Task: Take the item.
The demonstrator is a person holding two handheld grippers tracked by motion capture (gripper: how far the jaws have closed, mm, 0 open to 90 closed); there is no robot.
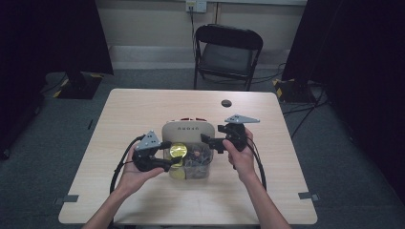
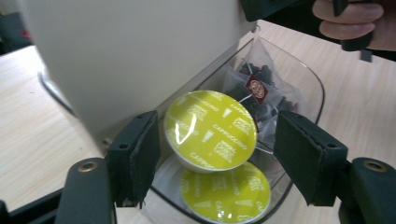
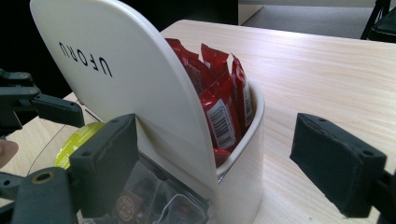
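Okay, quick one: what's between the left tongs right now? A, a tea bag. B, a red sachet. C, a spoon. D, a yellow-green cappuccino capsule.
D: in the left gripper view a yellow-green capsule printed CAPPUCCINO sits between the left tongs, above a second capsule in the clear tray; the right pad shows a gap to it.
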